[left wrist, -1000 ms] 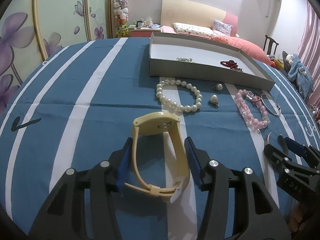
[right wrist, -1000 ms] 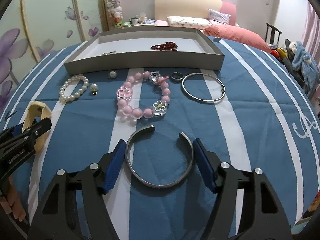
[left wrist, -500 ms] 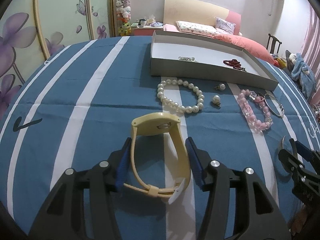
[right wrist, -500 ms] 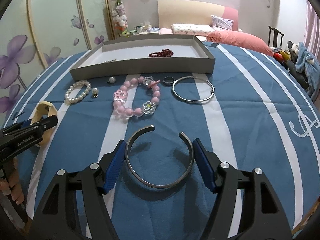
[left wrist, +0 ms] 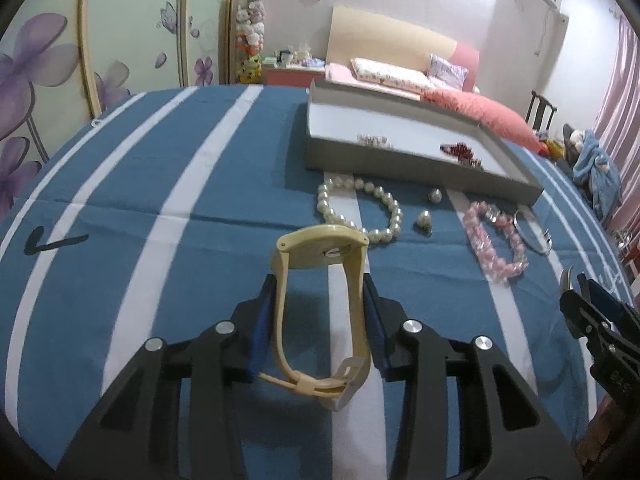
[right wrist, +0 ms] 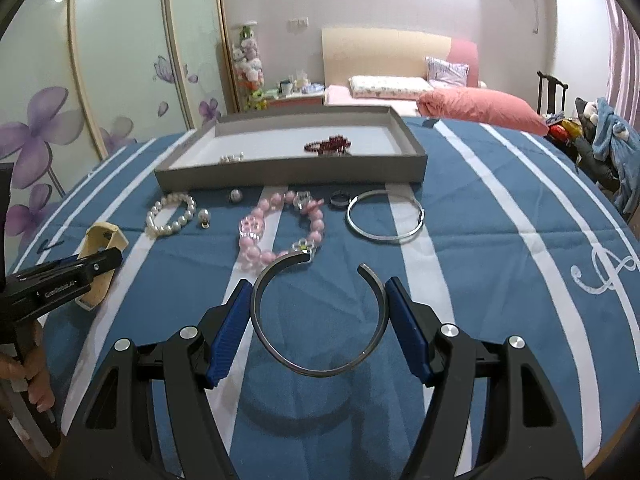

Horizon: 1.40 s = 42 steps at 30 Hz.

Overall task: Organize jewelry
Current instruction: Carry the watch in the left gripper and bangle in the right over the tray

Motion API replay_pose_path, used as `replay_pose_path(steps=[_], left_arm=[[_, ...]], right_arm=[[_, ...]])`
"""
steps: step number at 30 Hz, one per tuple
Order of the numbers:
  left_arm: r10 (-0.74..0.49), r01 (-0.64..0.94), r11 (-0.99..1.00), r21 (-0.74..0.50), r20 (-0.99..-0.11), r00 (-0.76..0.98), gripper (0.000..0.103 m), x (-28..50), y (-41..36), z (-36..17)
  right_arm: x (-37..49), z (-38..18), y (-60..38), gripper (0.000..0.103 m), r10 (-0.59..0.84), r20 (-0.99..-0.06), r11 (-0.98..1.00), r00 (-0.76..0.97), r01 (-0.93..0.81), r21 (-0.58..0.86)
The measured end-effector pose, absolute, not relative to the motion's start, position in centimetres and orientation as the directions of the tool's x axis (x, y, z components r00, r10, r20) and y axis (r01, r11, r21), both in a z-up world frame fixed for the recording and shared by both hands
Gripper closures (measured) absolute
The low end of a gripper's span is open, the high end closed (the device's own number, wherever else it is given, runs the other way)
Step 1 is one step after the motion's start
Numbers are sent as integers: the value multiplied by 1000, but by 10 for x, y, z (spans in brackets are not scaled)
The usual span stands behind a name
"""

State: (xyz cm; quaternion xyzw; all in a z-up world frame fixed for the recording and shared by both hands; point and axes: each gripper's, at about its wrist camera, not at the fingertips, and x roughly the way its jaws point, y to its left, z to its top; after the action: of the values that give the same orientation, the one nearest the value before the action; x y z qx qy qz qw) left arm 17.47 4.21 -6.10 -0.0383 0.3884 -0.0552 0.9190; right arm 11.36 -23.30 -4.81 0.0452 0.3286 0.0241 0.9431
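Note:
My left gripper [left wrist: 320,300] is shut on a cream wristwatch [left wrist: 320,248], held above the blue striped cloth; the watch also shows in the right wrist view [right wrist: 100,248]. My right gripper [right wrist: 318,300] is shut on an open silver cuff bangle [right wrist: 320,320], lifted off the cloth. A grey tray [right wrist: 292,172] at the back holds a dark red bead bracelet [right wrist: 328,145] and small silver pieces [right wrist: 231,157]. In front of it lie a pearl bracelet [left wrist: 360,208], two pearl earrings [left wrist: 425,219], a pink bead bracelet [right wrist: 280,232], a dark ring [right wrist: 339,200] and a thin silver bangle [right wrist: 385,218].
The table's blue and white striped cloth [left wrist: 160,184] spreads wide to the left. A bed with pink bedding [right wrist: 472,106] and a wardrobe with purple flower panels [right wrist: 48,128] stand behind the table. A chair with clothes [right wrist: 608,136] is at the right.
Both grippers have risen and tilted up, lifting the watch and the cuff bangle off the cloth. The left jaws have closed tighter on the watch strap.

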Motion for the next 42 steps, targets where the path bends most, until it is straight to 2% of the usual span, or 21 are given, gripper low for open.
replay_pose_path(steps=[5,15,18,31,42], left_arm=[[-116,54,992,-116,-634,765,63,162,45,-40],[-56,41,998,-45,-410,910,62,131,30,2],[-56,50,998,-26,-369,928,62,128,22,10],[-84,89,996,0,-323,942,62,138,1,20],[-88,99,995,19,-304,949,62,149,-9,22]], right_arm=[[110,-35,-237,35,58,-552,996,832,-13,86],[102,-5,-247,35,15,-355,998,935,8,64],[103,0,-247,35,9,-312,998,950,9,54],[115,13,-240,35,21,-212,1000,977,-18,14],[123,13,-241,35,23,-192,1000,981,-19,23]])
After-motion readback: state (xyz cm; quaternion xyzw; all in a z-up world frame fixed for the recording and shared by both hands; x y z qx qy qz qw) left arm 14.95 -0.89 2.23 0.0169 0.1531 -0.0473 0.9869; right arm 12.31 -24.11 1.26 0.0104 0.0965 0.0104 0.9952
